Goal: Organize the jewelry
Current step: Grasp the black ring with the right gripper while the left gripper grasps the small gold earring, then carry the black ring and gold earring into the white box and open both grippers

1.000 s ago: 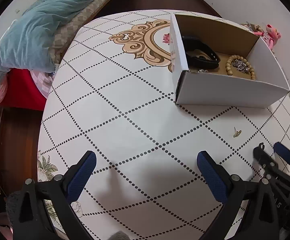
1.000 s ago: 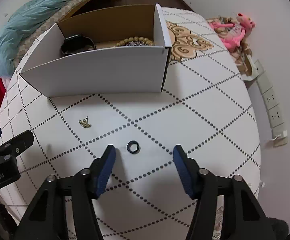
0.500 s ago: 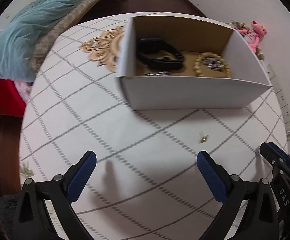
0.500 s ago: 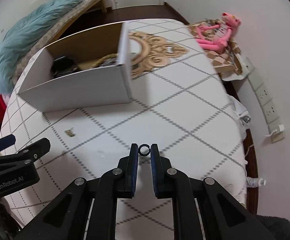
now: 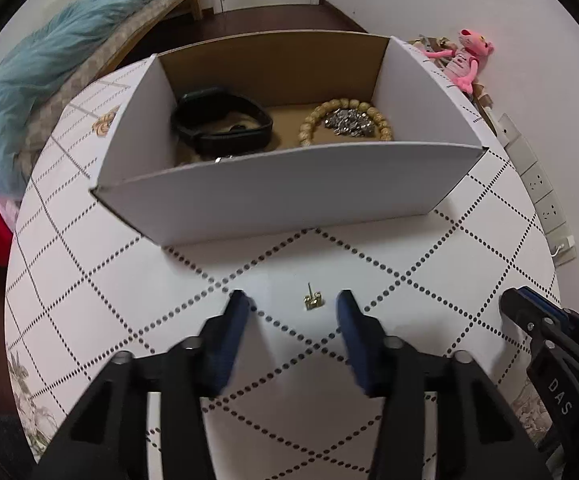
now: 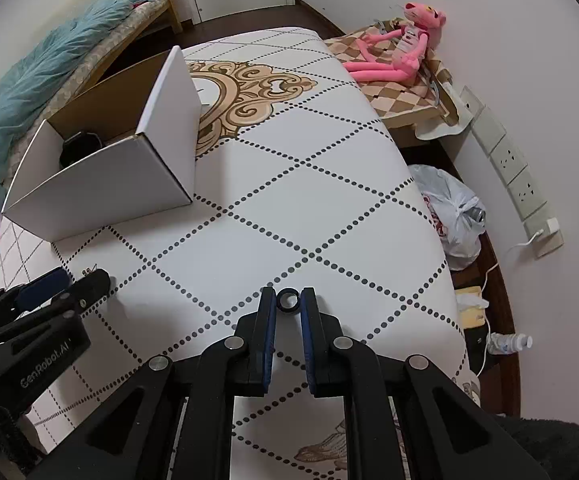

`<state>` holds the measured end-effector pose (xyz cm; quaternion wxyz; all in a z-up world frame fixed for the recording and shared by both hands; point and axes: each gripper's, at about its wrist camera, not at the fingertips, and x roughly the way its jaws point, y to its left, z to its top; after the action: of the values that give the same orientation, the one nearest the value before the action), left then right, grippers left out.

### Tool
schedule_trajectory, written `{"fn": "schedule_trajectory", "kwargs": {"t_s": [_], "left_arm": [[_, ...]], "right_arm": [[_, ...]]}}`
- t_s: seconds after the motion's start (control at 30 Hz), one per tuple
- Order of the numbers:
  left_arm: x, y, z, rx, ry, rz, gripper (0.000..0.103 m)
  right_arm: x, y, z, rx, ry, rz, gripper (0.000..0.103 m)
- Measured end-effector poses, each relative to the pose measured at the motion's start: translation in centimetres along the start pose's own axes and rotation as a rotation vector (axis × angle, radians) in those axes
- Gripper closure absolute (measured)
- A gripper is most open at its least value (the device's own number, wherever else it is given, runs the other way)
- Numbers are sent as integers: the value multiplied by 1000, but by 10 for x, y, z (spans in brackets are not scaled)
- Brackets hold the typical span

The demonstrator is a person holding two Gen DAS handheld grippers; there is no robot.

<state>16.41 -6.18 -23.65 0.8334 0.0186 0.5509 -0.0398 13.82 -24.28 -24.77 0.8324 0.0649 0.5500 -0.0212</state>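
The black ring sits pinched between the tips of the right gripper, its 2 blue pads closed on either side of it, and it looks lifted clear of the table. 1 second ago that ring lay flat on the cloth with the fingers spread wide around it; half a second ago they had already clamped it. So the pick is done on that side, and the ring now needs carrying to the white box, which stands well ahead and to the left of these fingers.

The small gold earring lies on the table between the tips of the left gripper, slightly nearer the right pad, touching neither. The fingers are open but far narrower than half a second ago, and the gripper has swung in to bracket the stud. That looks like a closing grasp just under way.

Straight ahead of the left fingers, the box already holds a black band and a wooden bead bracelet.
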Motion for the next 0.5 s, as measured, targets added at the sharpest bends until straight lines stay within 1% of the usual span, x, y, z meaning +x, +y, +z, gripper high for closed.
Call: {"fn": "schedule_trajectory", "kwargs": {"t_s": [0.03,0.1,0.13,0.17,0.2,0.5], "left_arm": [[-1,-1,-1,4,-4,0,72],[-1,-1,0,9,-10,-7,83],[-1,-2,0,10,-12,-10,86],[-2,-2,0,11,-15,-15,93],[-3,-2,0,9,-20,-23,95],[-16,1,-3,2,-60,-53,97]], "right_arm": [[1,-1,0,3,-2,0,90],[1,-1,1,7,-5,1,90],[1,-1,0,8,-6,2,90],[0,-1,0,9,-7,1,90],[0,-1,0,10,-9,1,90],[-14,0,4,14,-44,23,90]]}}
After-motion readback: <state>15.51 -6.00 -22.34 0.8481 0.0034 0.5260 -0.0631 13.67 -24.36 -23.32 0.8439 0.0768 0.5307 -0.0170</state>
